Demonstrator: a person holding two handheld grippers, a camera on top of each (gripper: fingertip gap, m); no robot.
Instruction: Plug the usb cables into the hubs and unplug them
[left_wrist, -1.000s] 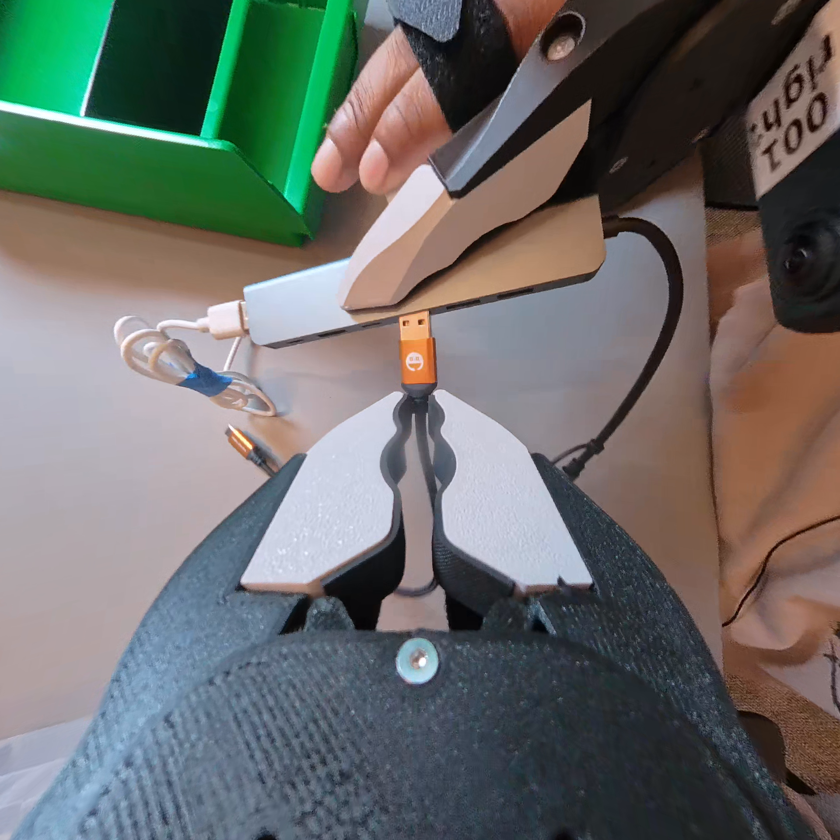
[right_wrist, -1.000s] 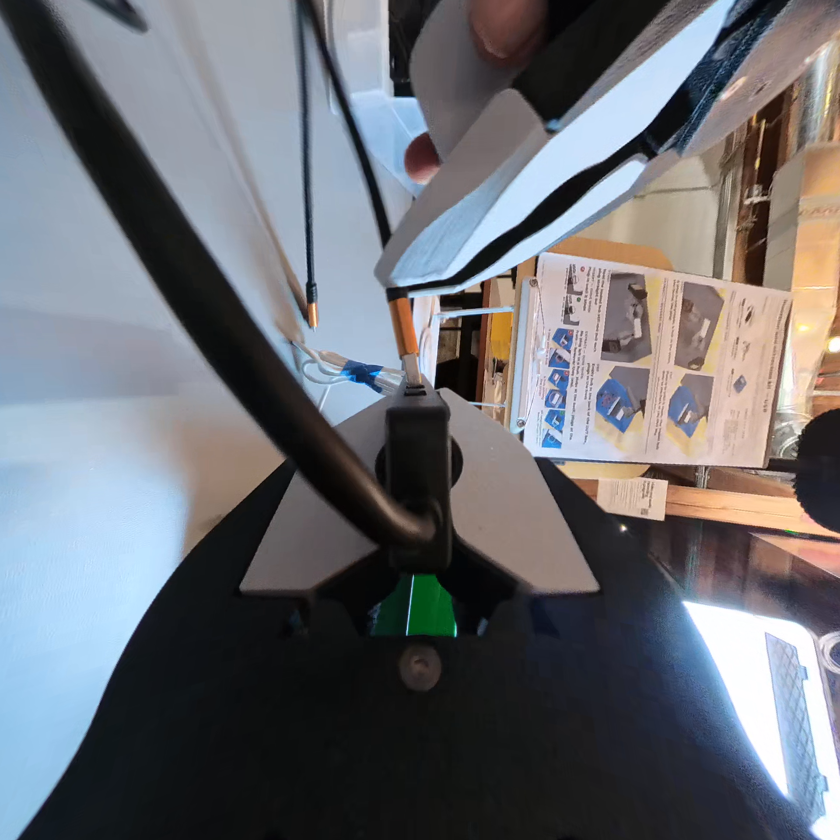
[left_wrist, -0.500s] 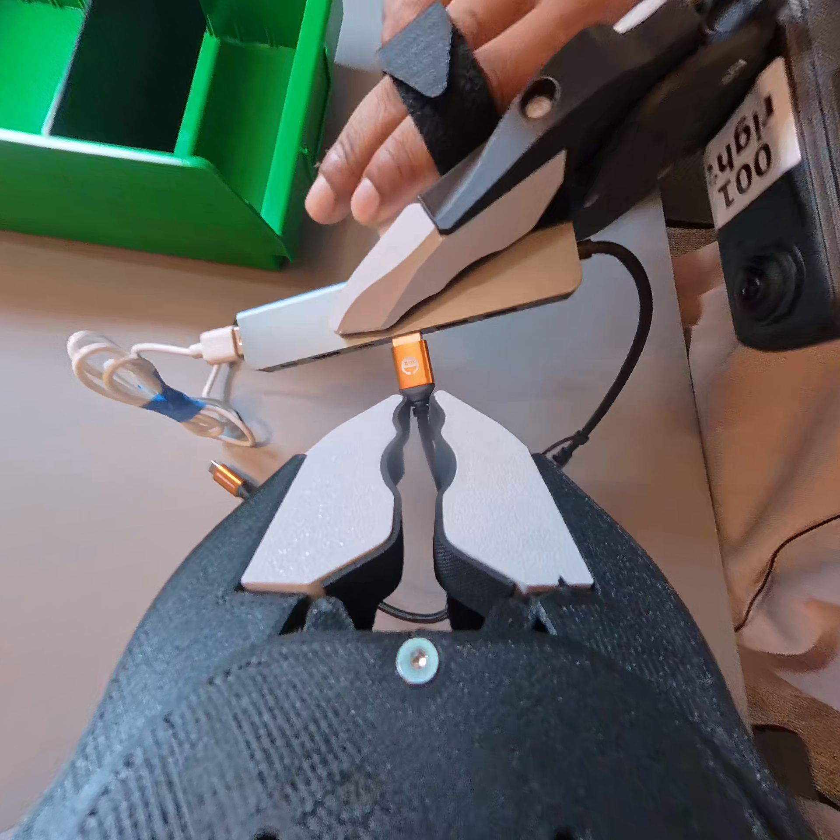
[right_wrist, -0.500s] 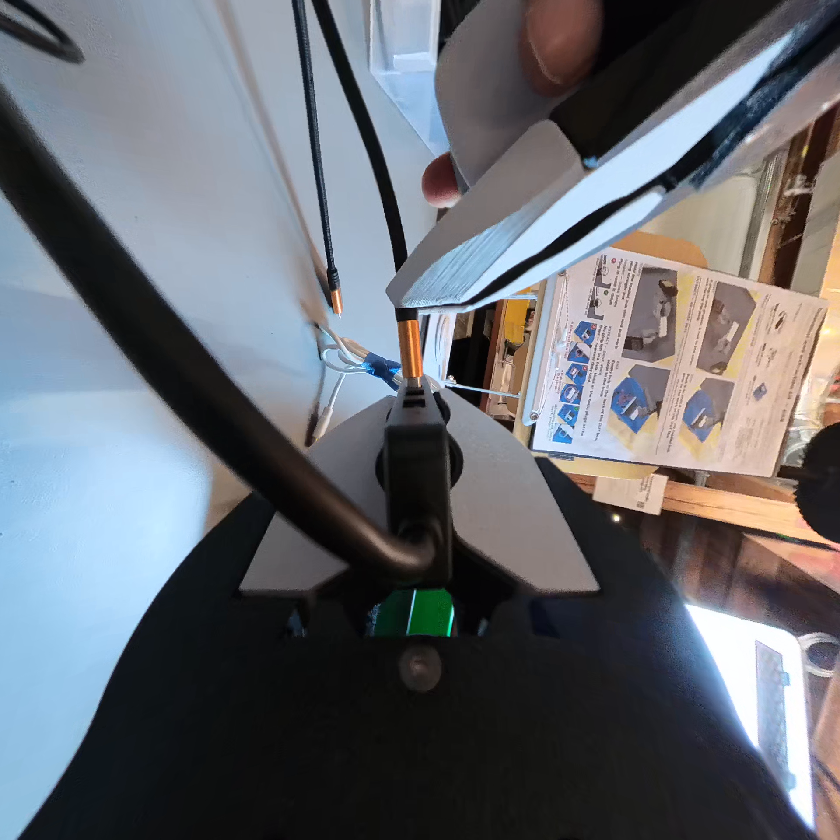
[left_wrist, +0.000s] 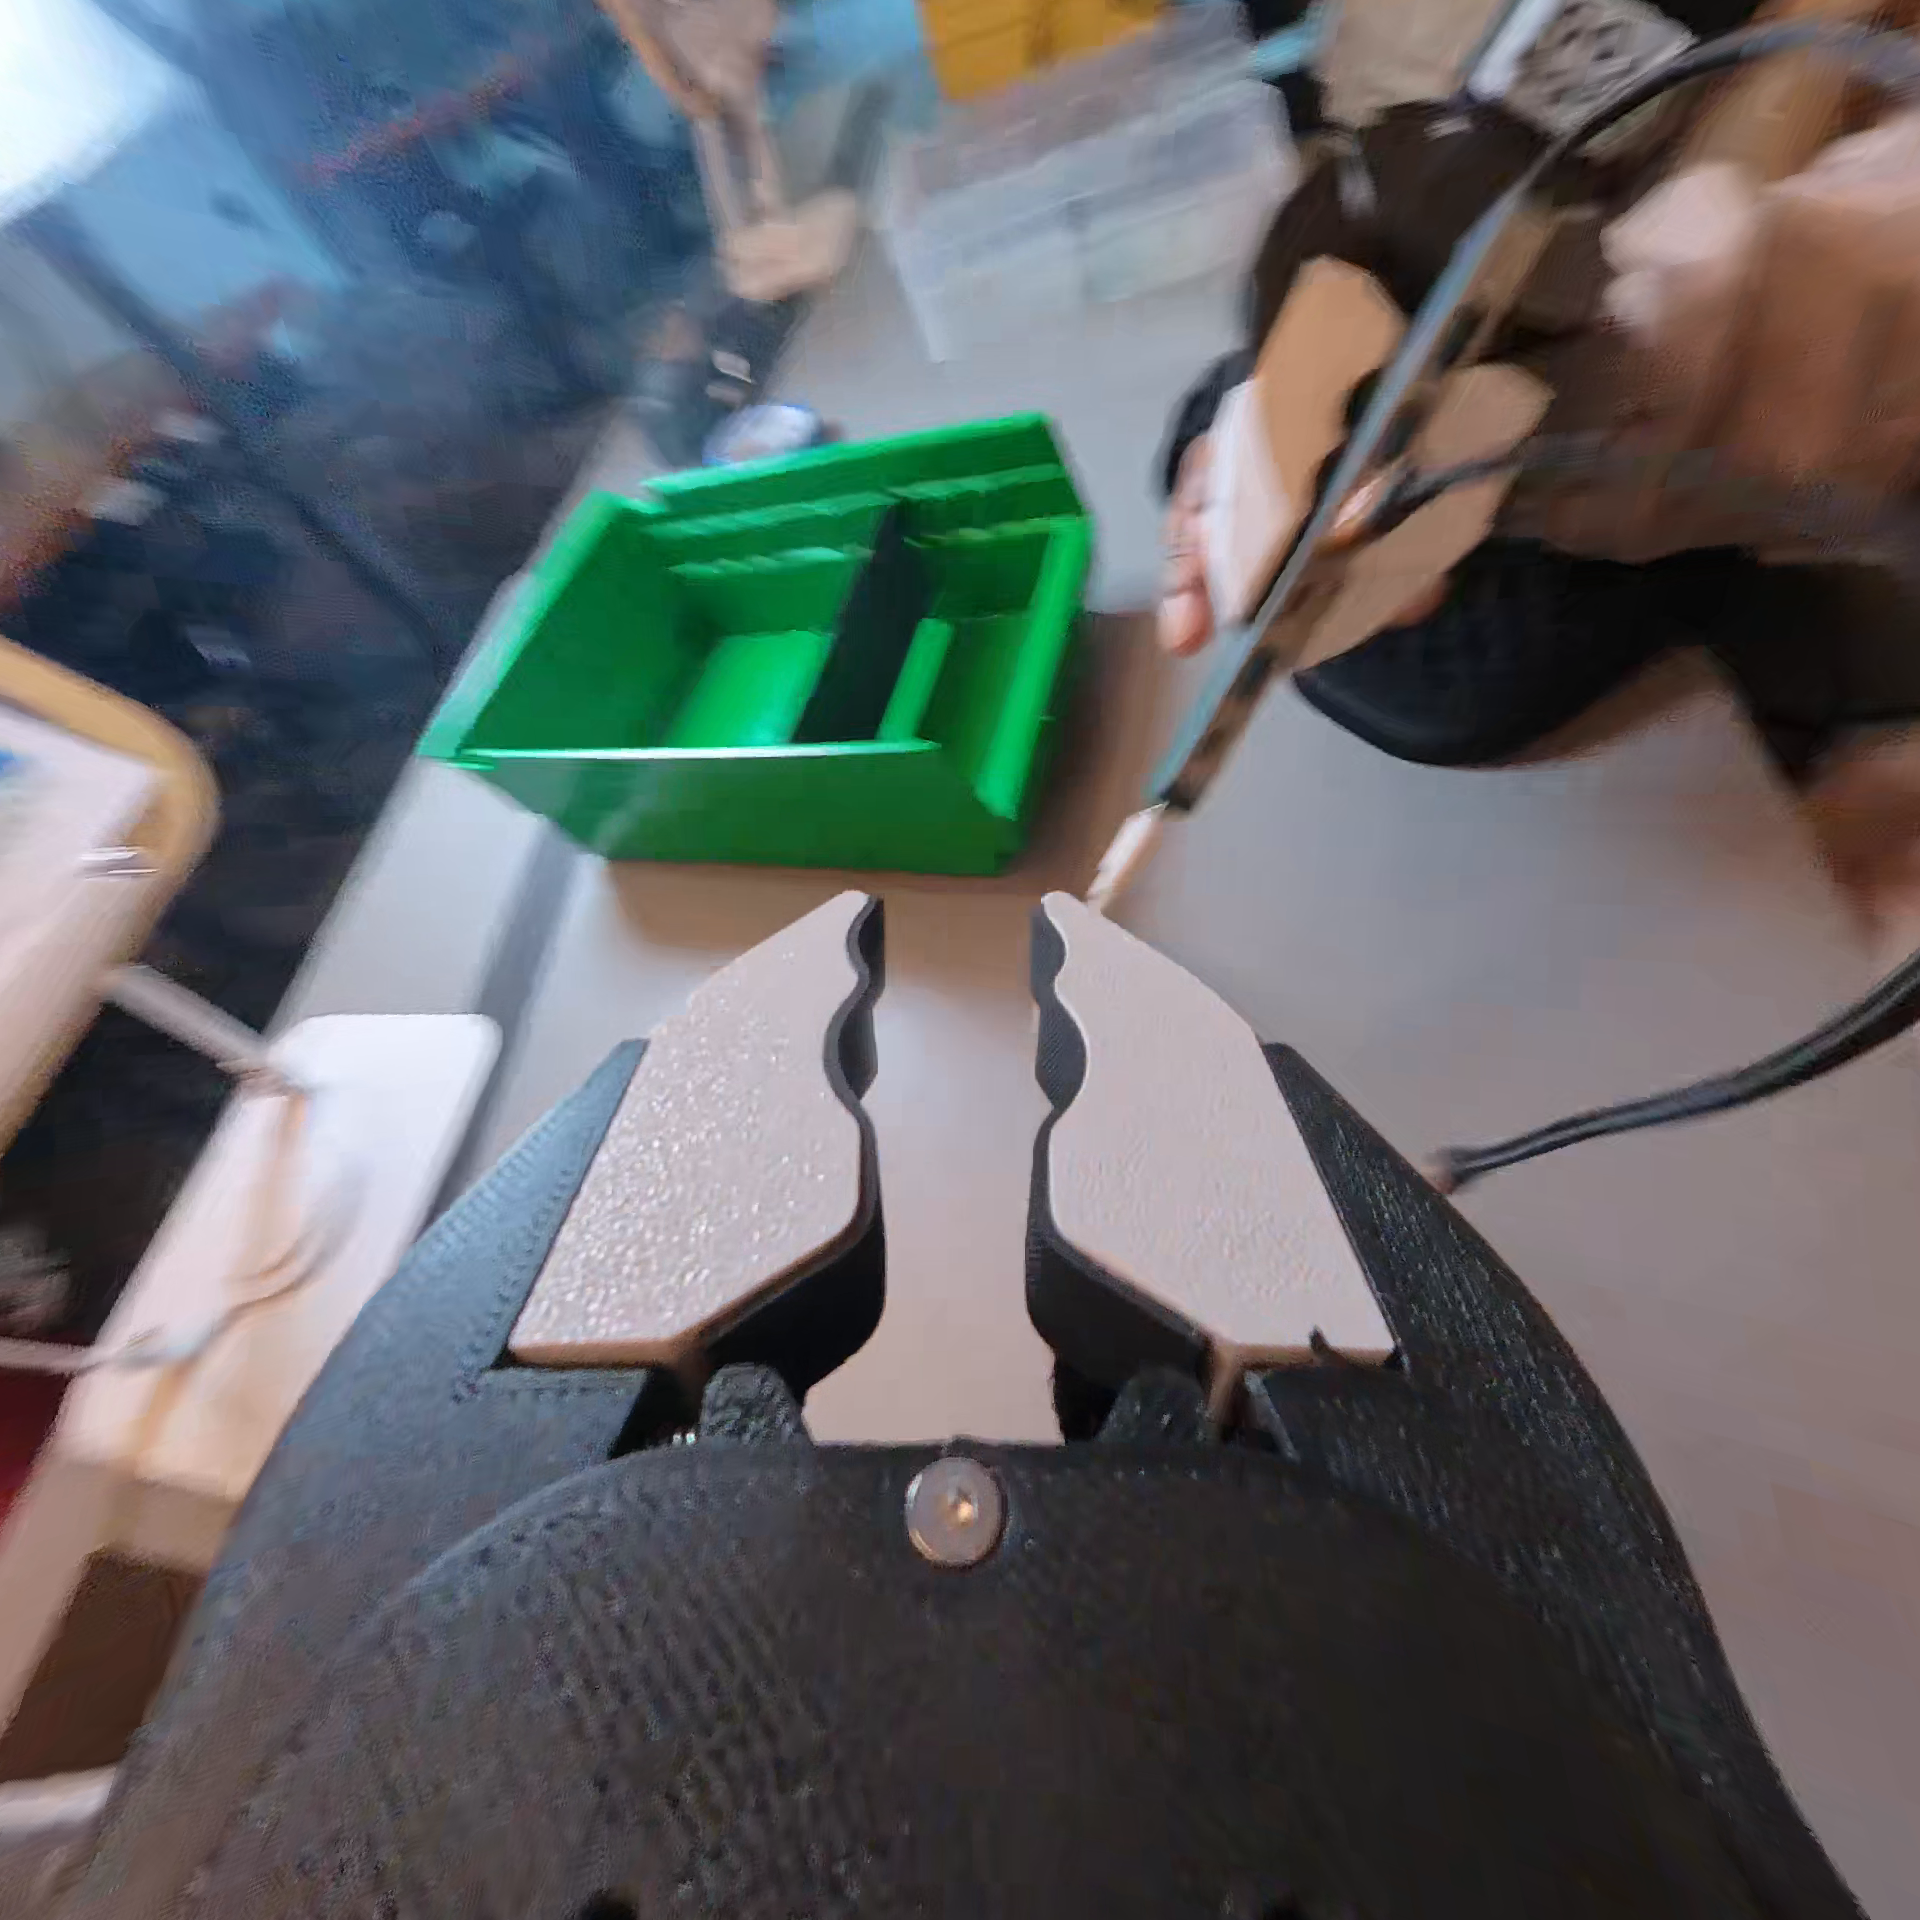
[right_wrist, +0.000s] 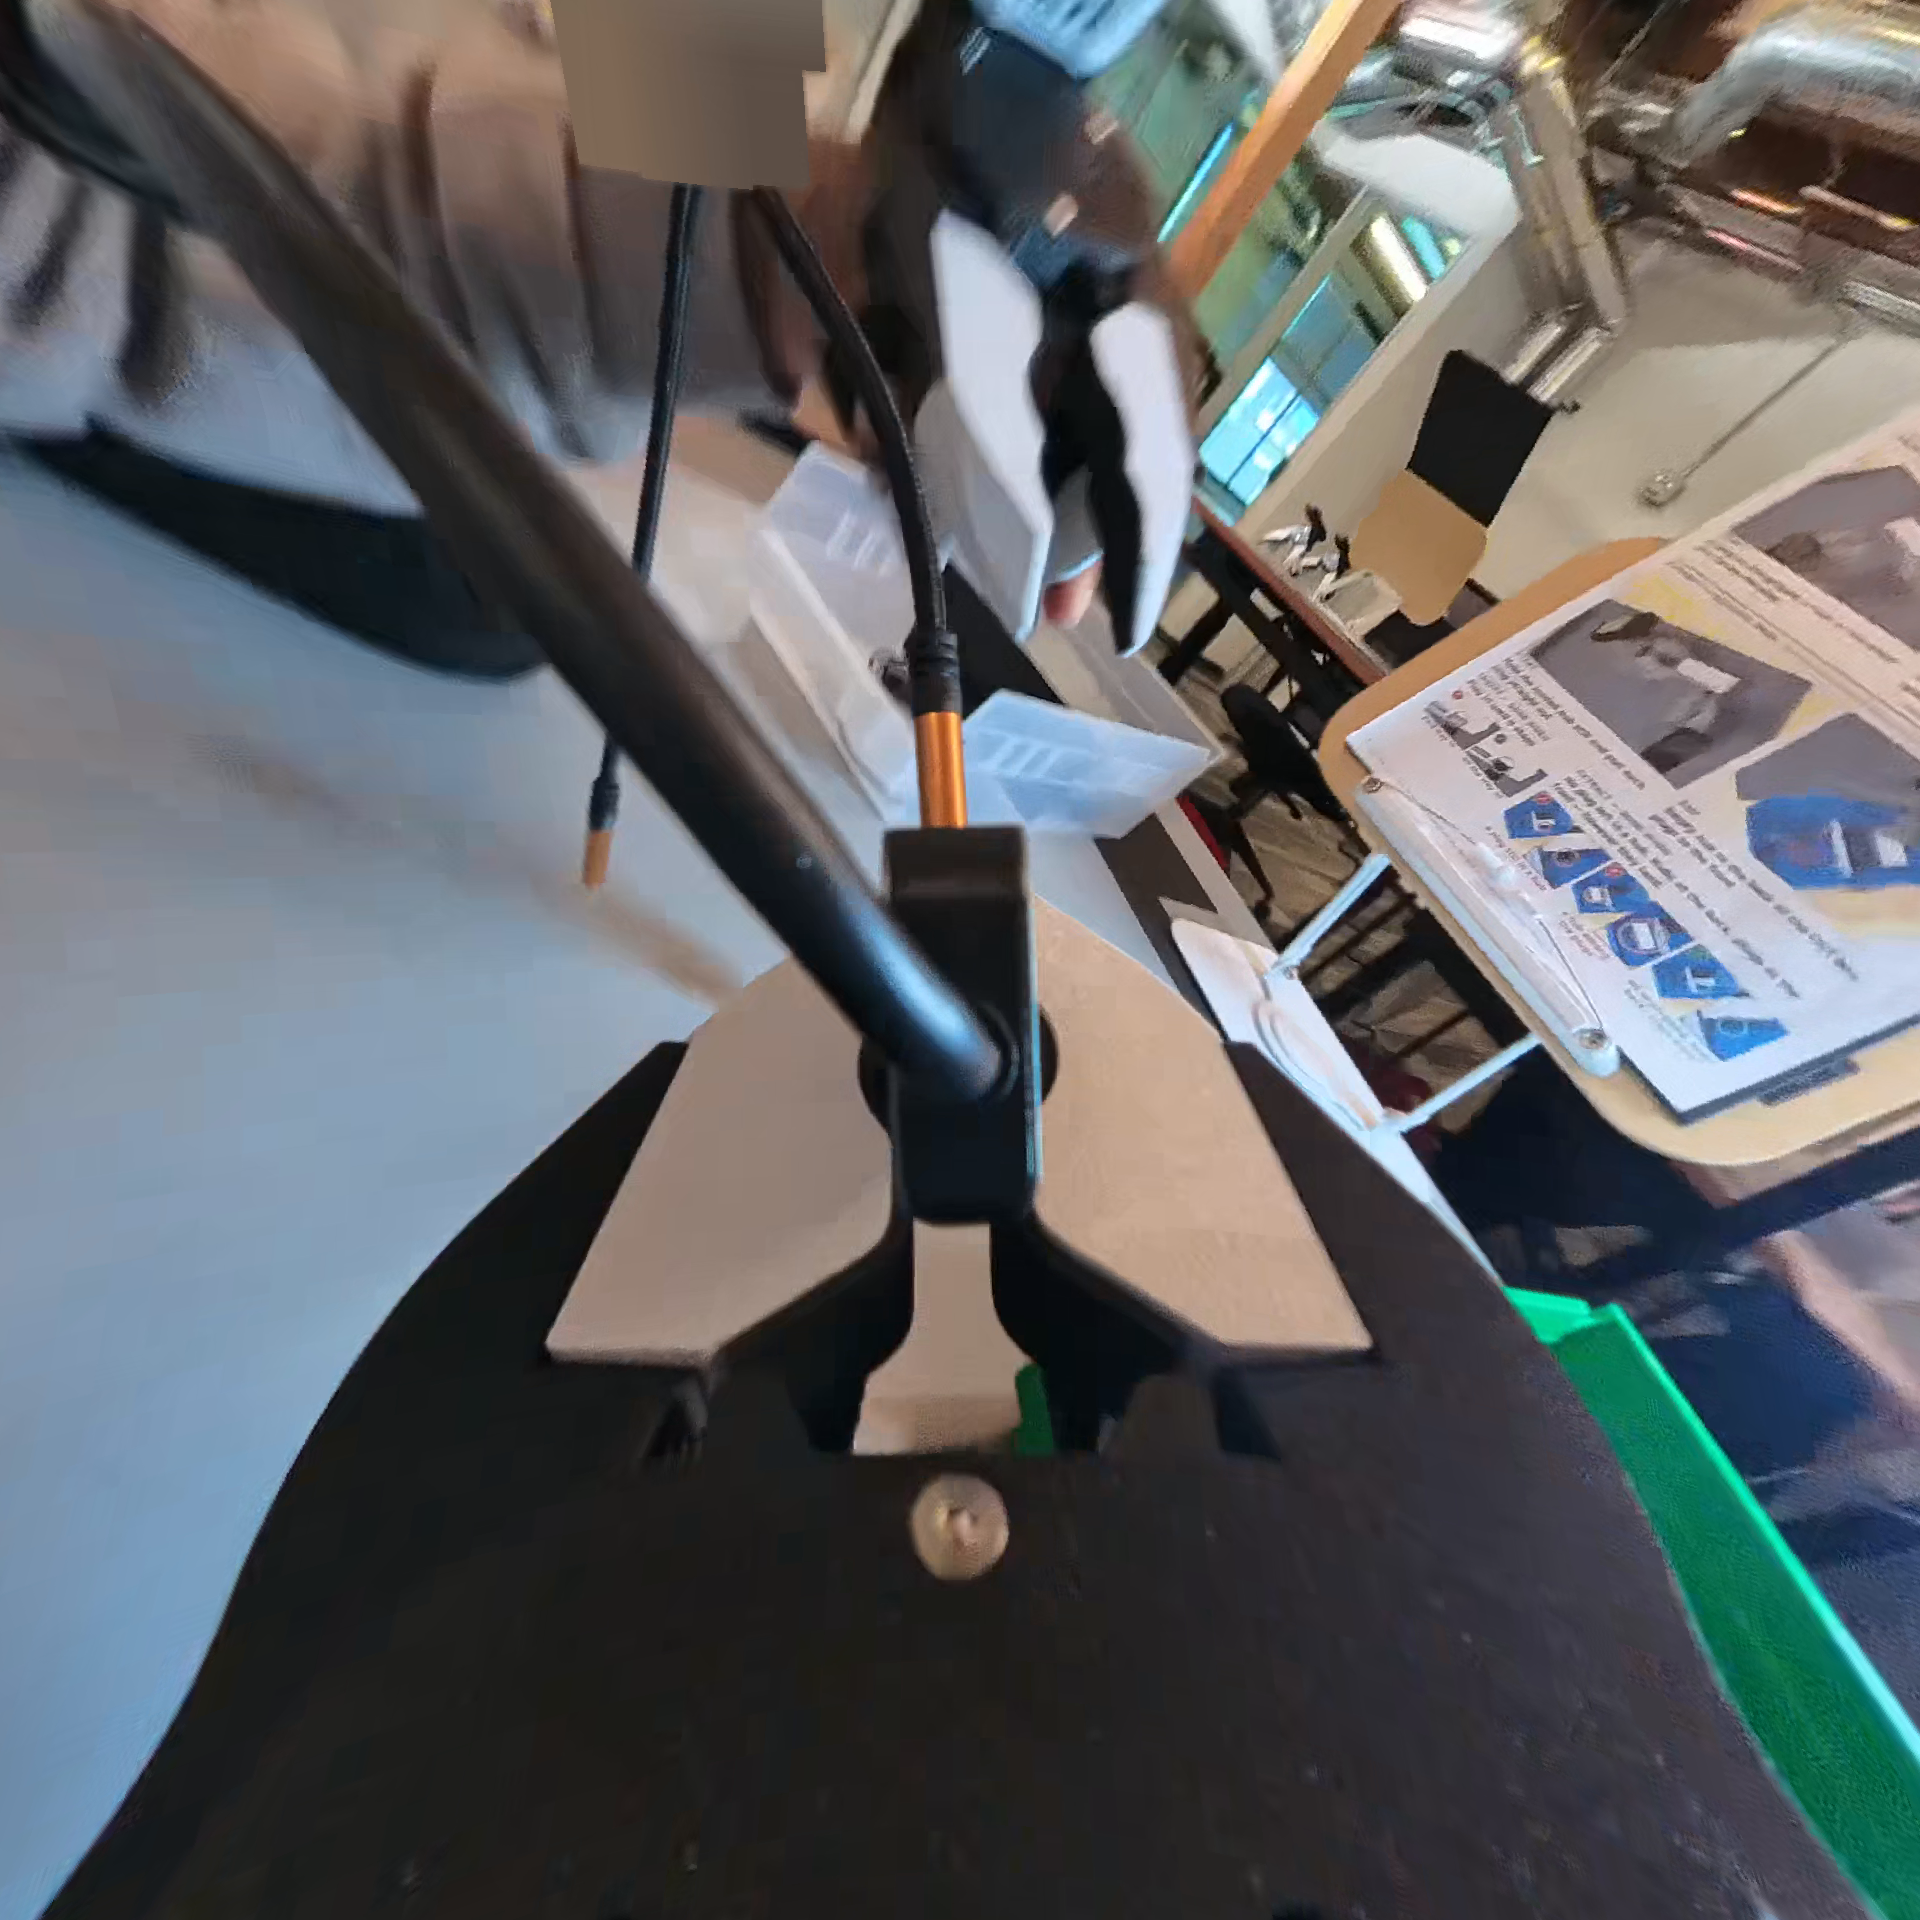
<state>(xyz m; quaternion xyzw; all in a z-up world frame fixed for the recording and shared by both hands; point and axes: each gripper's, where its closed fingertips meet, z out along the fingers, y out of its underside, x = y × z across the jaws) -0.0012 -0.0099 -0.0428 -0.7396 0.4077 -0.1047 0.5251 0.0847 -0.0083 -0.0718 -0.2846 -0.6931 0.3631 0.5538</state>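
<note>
Left gripper (left_wrist: 956, 914) is hovering over the table (left_wrist: 1351, 1091) just in front of the green box (left_wrist: 790, 686), its jaws standing apart with nothing between them. Right gripper (right_wrist: 961, 997) is clamping the hub (right_wrist: 961, 1029) edge-on, lifted off the table and to the right of the green box as the left wrist view shows it (left_wrist: 1340, 499), though blurred there. An orange-collared plug (right_wrist: 940, 769) is sitting in the hub's port, its black cable (right_wrist: 894, 436) arcing away; the hub's own thick lead (right_wrist: 623, 665) is trailing off the near end. A second orange-tipped connector (right_wrist: 601, 842) is dangling free beside it. A white plug (left_wrist: 1127, 847) is hanging off the hub's lower end, nearest the green box. Judgement: the hub is looking light, rigid and smooth-sided, so it is likely slipping if pinched lightly; the flat faces are the place to hold. The cable is soft, so take the stiff orange collar and pull straight along the port, never the cord.
</note>
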